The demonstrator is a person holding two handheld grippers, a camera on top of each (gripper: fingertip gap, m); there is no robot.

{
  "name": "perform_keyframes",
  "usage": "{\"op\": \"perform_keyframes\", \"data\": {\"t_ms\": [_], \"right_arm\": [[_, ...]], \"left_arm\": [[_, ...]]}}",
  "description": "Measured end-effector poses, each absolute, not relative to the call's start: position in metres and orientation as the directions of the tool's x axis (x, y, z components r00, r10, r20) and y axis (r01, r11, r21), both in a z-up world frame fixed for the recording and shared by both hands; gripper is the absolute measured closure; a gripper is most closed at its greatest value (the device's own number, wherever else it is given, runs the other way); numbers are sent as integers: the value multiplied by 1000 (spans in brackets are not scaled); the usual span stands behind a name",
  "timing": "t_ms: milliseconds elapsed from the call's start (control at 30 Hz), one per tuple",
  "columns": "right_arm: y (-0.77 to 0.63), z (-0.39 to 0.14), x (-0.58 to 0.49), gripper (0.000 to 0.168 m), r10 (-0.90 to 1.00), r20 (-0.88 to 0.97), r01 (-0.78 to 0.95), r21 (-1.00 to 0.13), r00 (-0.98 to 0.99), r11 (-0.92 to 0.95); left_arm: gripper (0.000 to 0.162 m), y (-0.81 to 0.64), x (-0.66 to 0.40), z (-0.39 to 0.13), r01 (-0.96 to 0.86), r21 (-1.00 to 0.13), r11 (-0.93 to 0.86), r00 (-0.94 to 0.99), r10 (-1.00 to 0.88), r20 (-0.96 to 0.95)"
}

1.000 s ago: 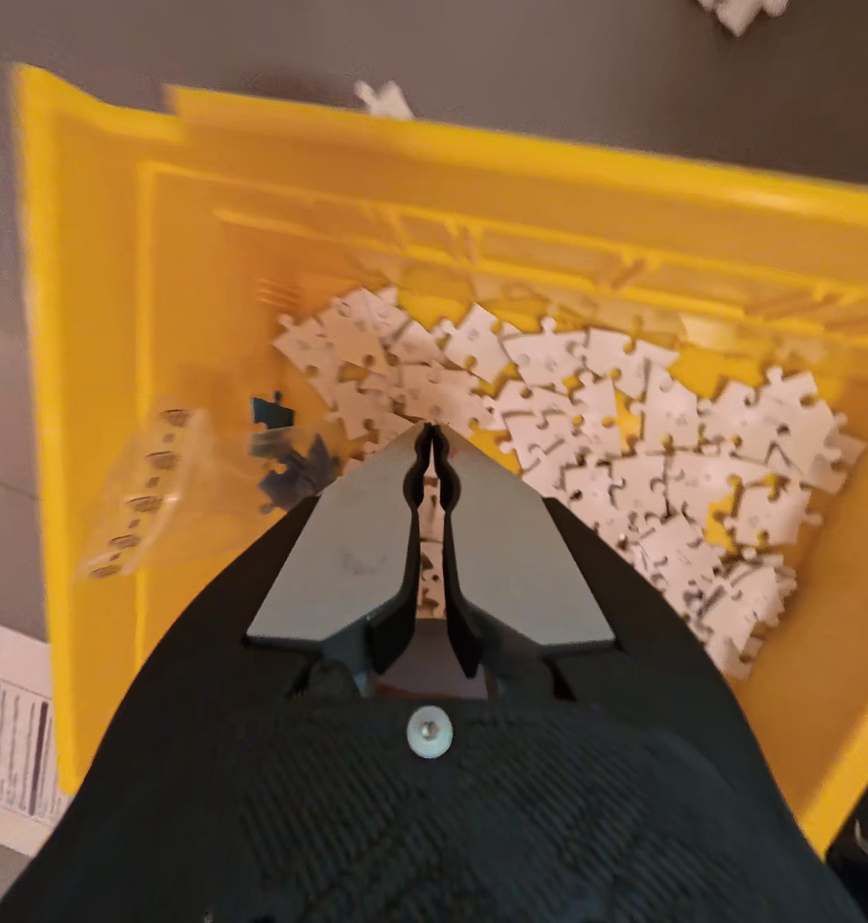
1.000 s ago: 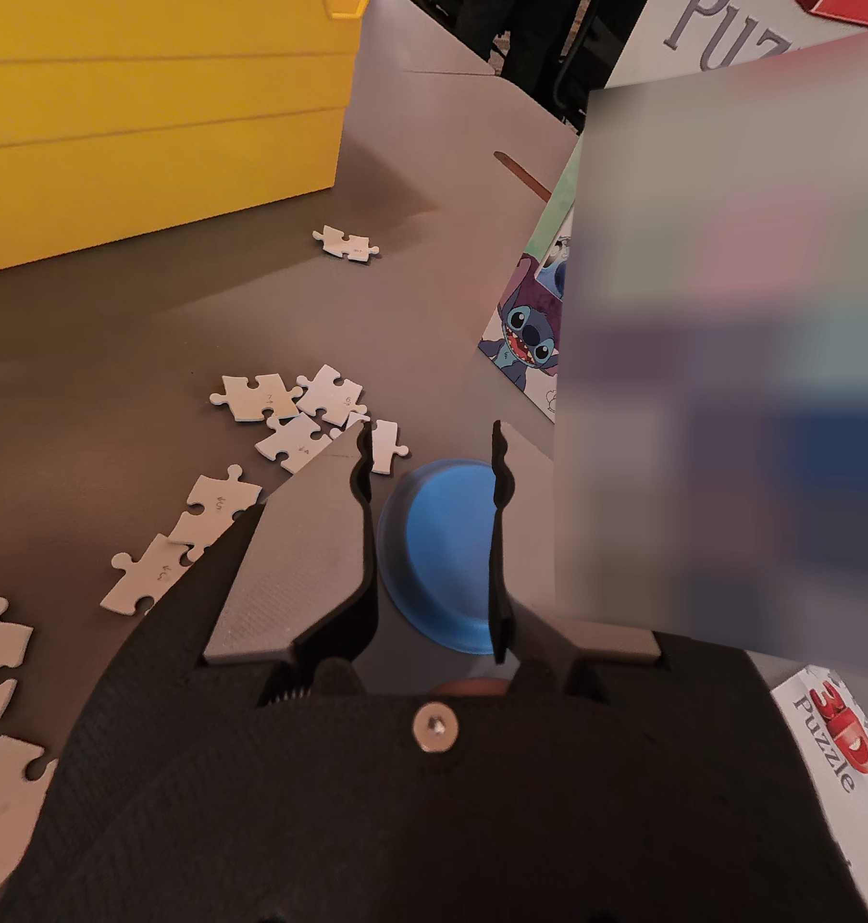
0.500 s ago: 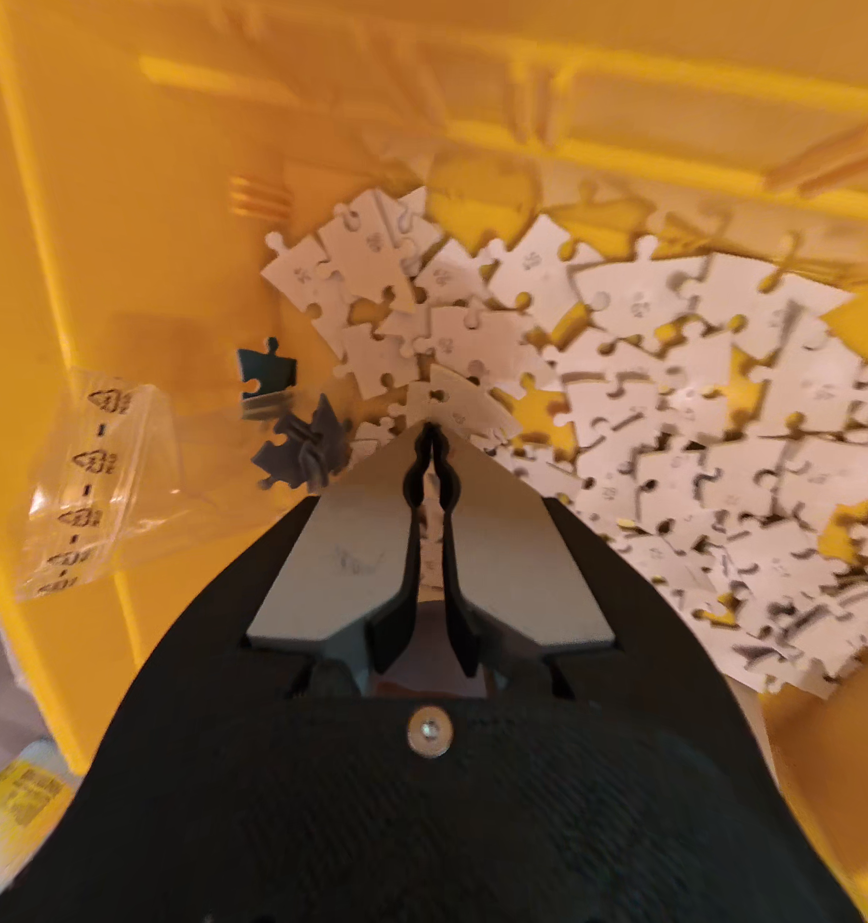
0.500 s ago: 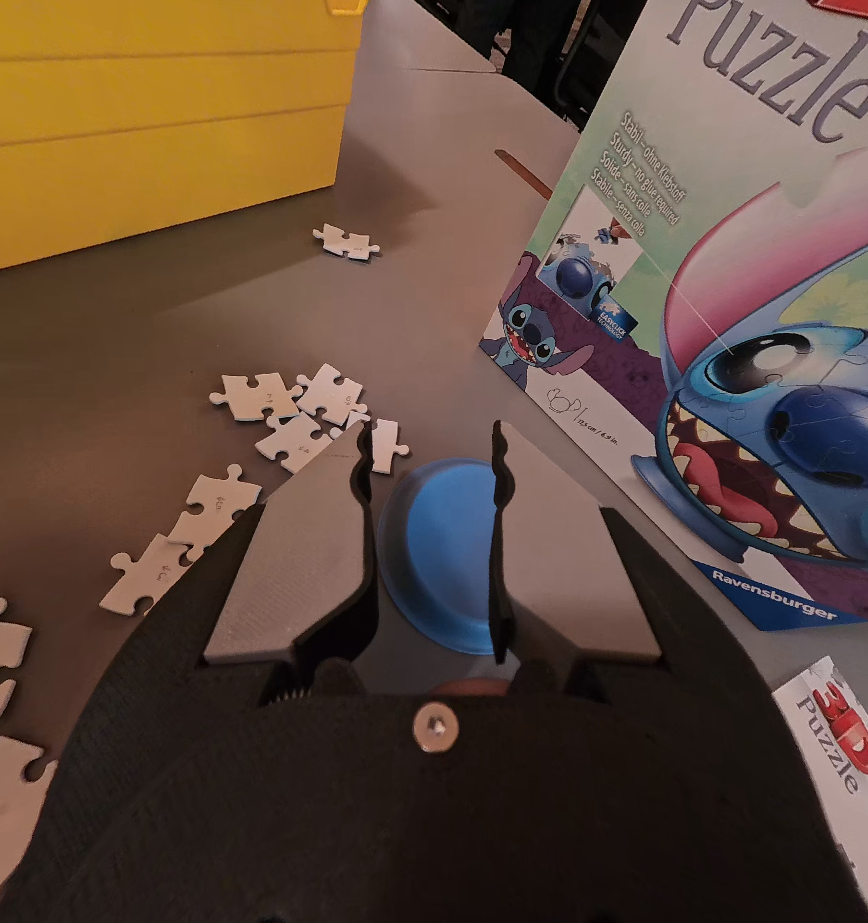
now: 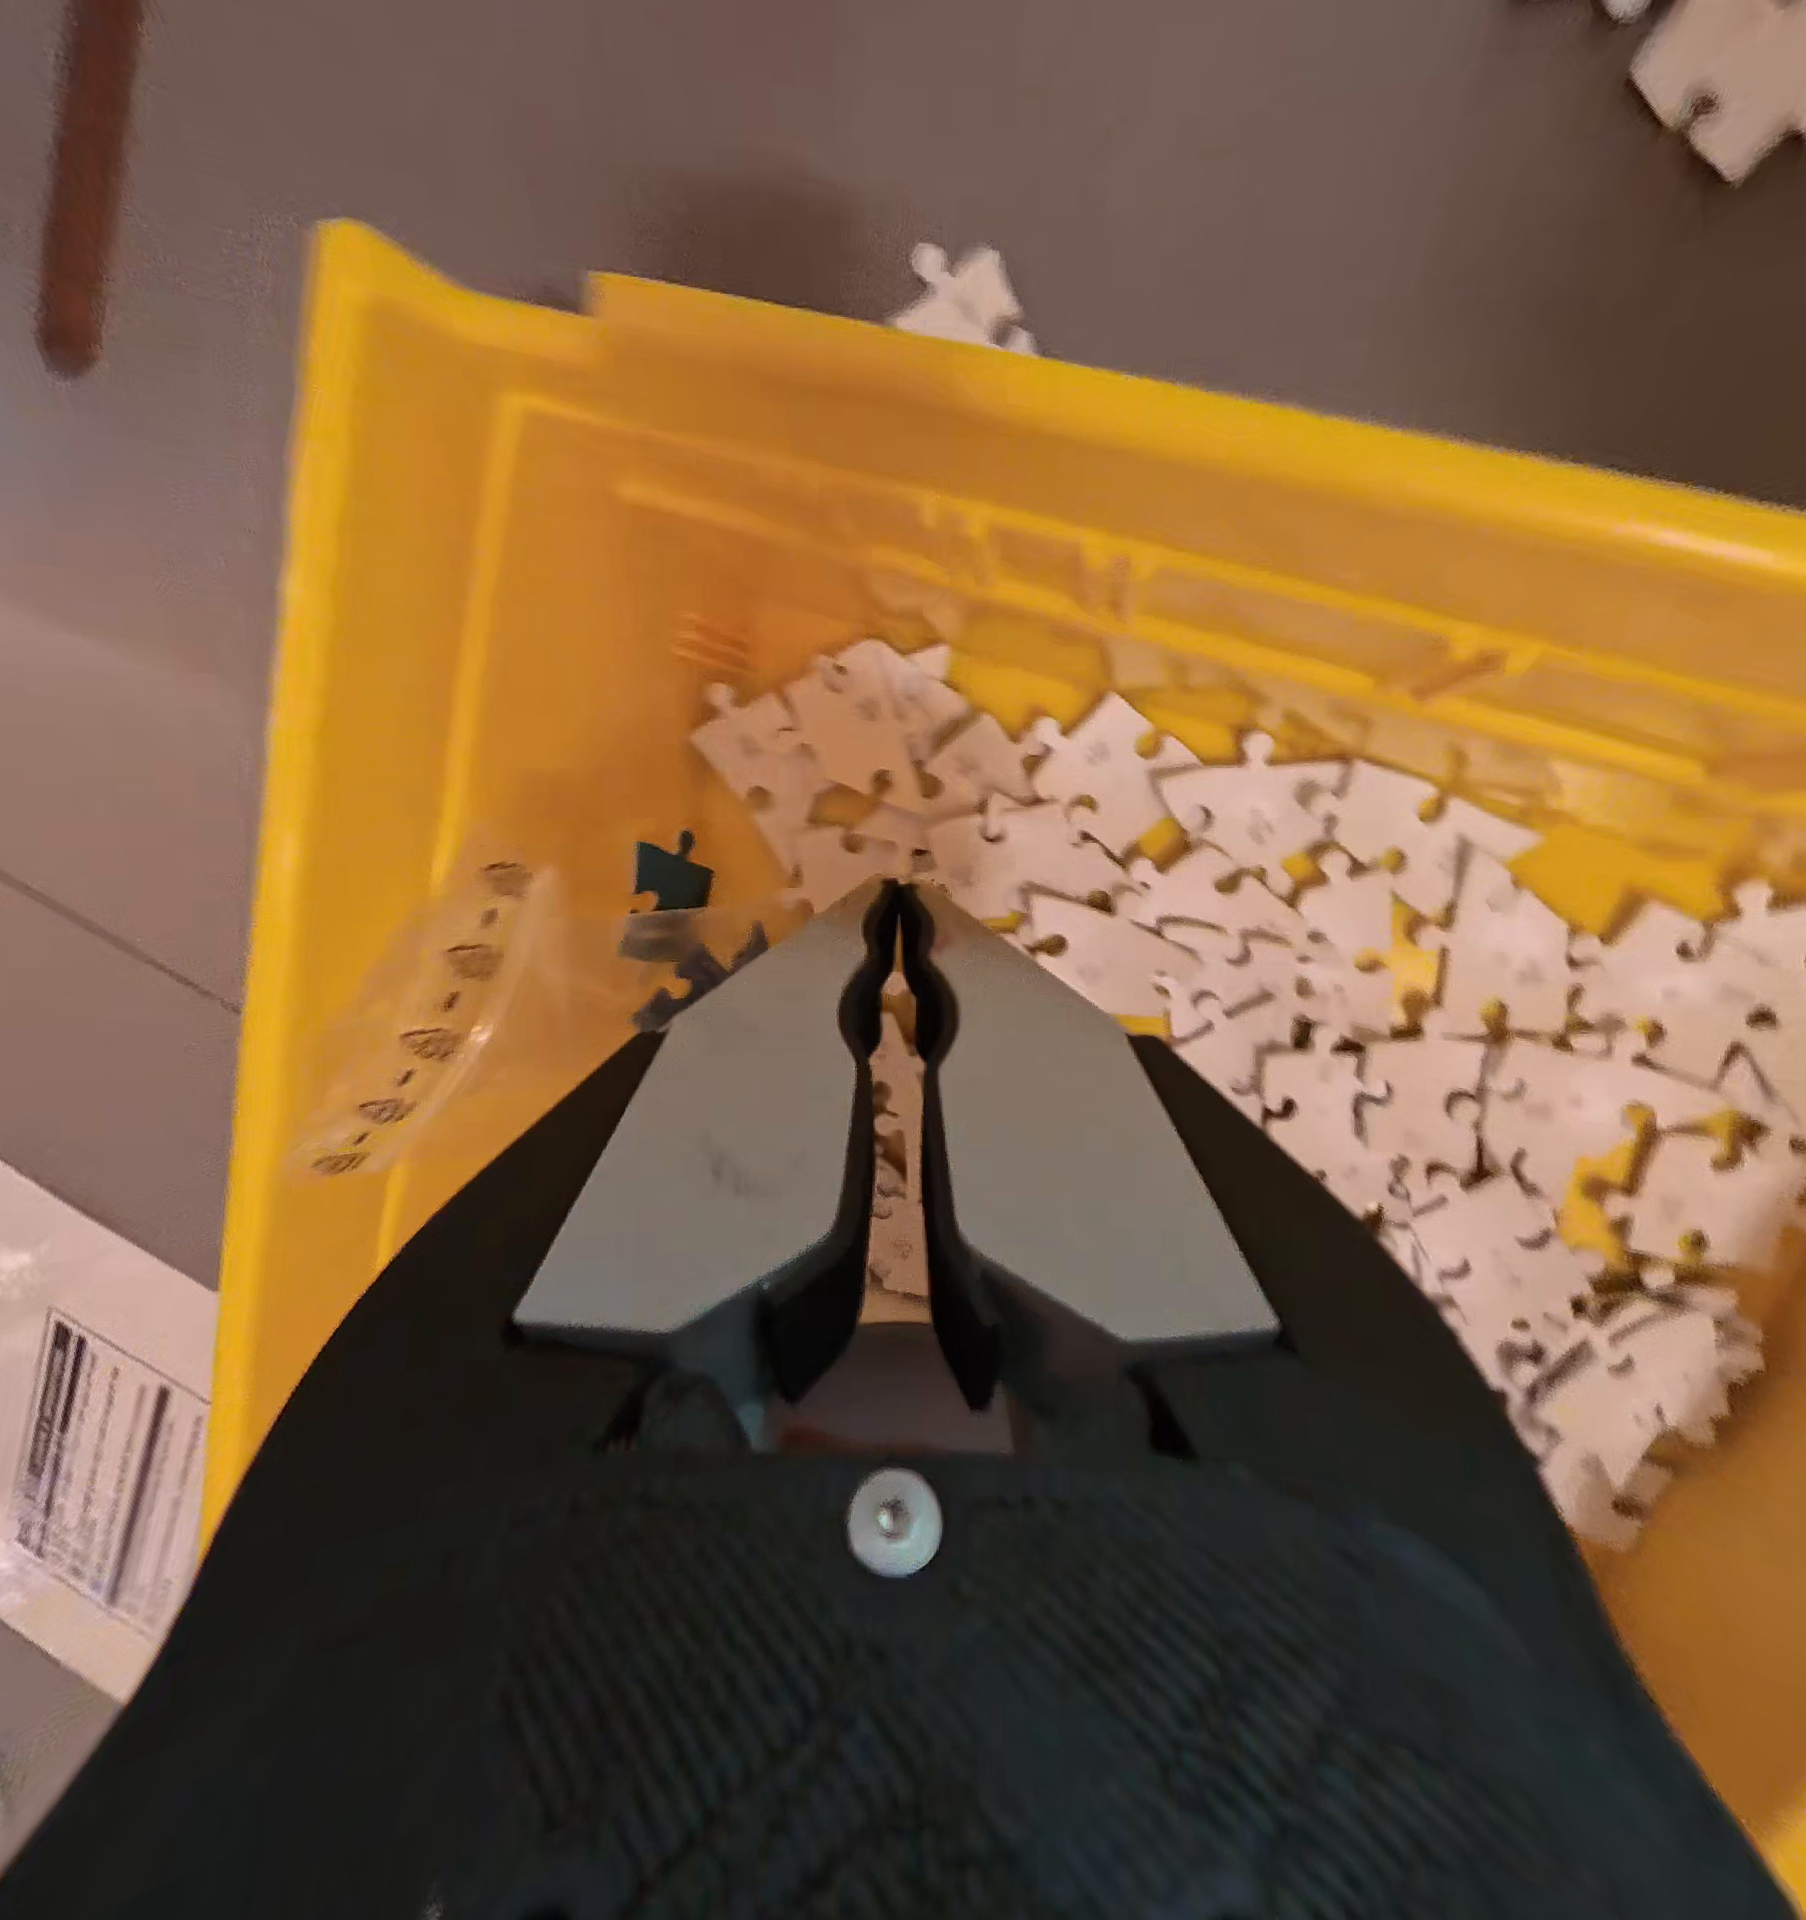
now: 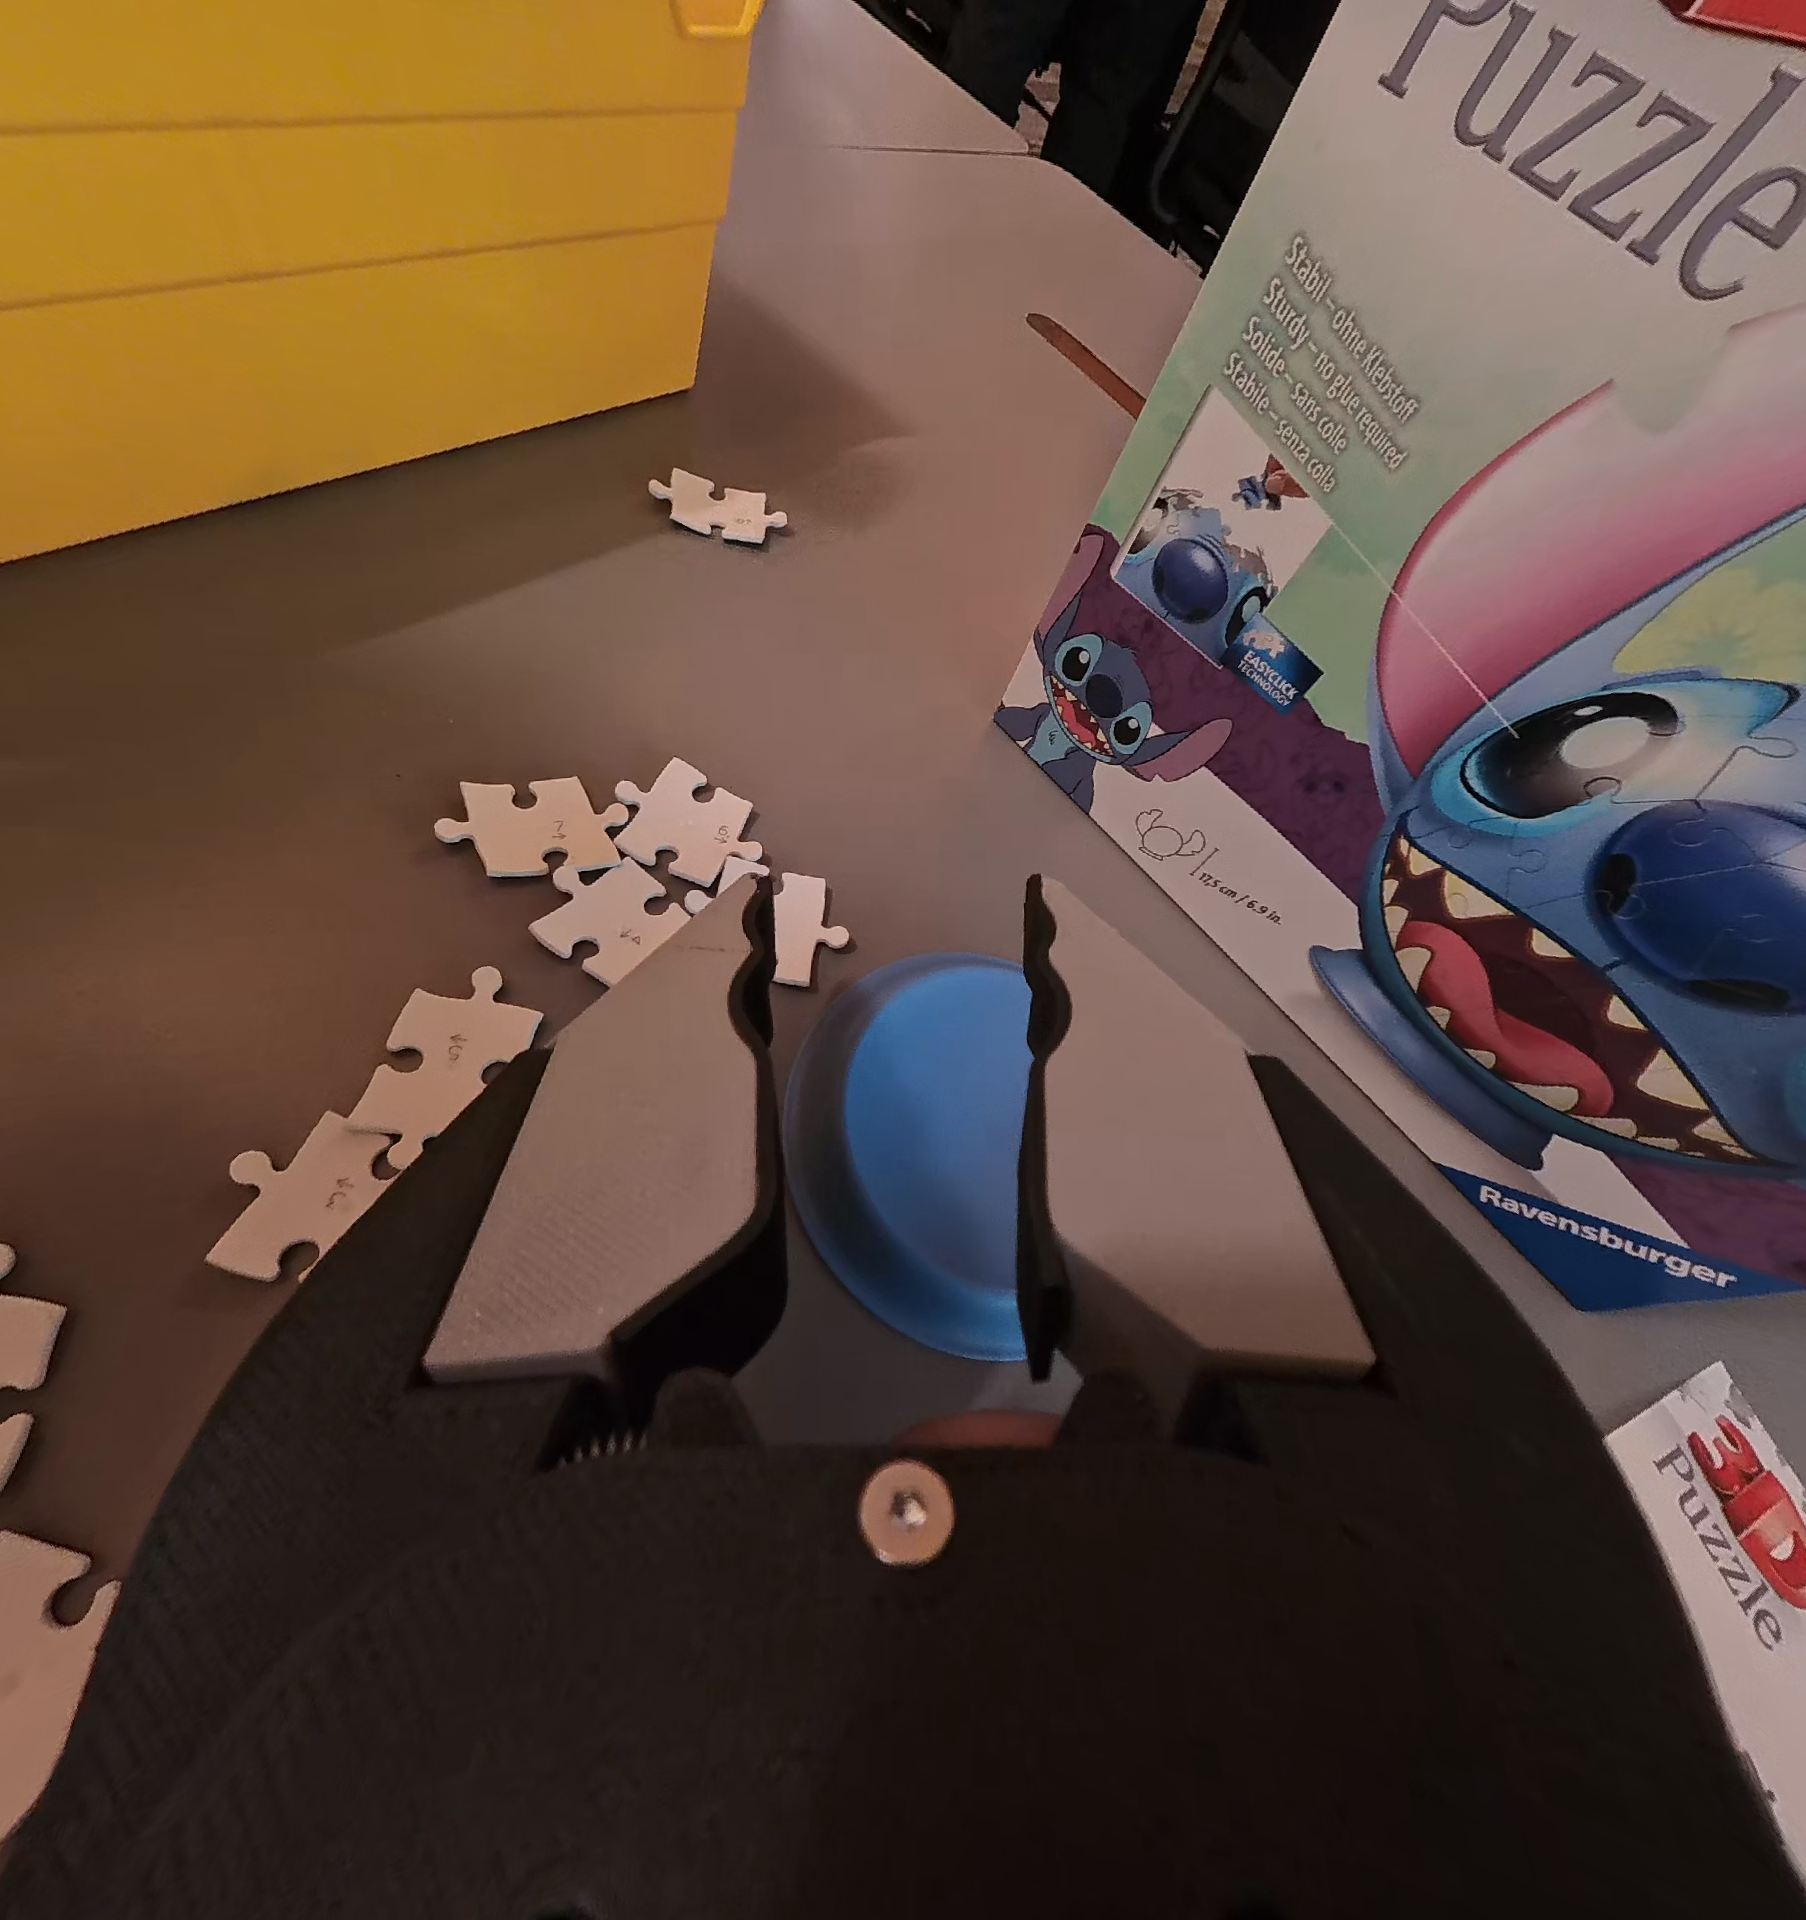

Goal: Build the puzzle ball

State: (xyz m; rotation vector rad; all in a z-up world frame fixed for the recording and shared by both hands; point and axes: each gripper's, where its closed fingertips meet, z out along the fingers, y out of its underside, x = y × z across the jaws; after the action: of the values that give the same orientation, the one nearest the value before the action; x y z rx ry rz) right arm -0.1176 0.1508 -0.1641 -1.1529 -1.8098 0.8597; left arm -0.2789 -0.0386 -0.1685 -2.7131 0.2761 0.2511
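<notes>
In the left wrist view my left gripper is shut, tips together, above the yellow bin. The bin holds a heap of white puzzle pieces, face down. I see nothing plainly caught between the tips. In the right wrist view my right gripper is open and empty. It hovers over a round blue stand that lies on the grey table between the fingers. Several loose white pieces lie to its left.
A clear plastic bag and a dark piece lie in the bin's left corner. A printed paper lies left of the bin. The puzzle box stands upright at right, with a leaflet below it. The yellow bin is at far left. There is about 25 cm between the tips of the two grippers.
My left gripper dipped deep into the bin half a second ago and has pulled back up above it, shut throughout. The right gripper has not moved.
</notes>
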Motion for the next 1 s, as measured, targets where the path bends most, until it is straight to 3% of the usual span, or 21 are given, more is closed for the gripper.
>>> {"op": "perform_keyframes", "data": {"t_ms": [100,400,600,867,1000], "right_arm": [[151,-164,-118,123,928,268,378,-856,-258,352],[151,-164,-117,123,929,266,379,-857,-257,350],[151,-164,-117,123,929,267,378,-857,-257,351],[152,-163,-118,123,930,267,378,-858,-251,348],[152,-164,-118,123,931,266,380,-857,-251,347]], "left_arm": [[162,-42,-287,-172,-183,-360,-915,974,-118,-194],[162,-71,-293,-208,-247,-112,-963,945,-214,-246],[162,-69,-252,-203,-365,-169,-916,929,-347,-127],[162,-36,-275,-184,-303,-323,-897,941,-229,-248],[162,-29,-279,-183,-315,-343,-885,930,-215,-299]]}}
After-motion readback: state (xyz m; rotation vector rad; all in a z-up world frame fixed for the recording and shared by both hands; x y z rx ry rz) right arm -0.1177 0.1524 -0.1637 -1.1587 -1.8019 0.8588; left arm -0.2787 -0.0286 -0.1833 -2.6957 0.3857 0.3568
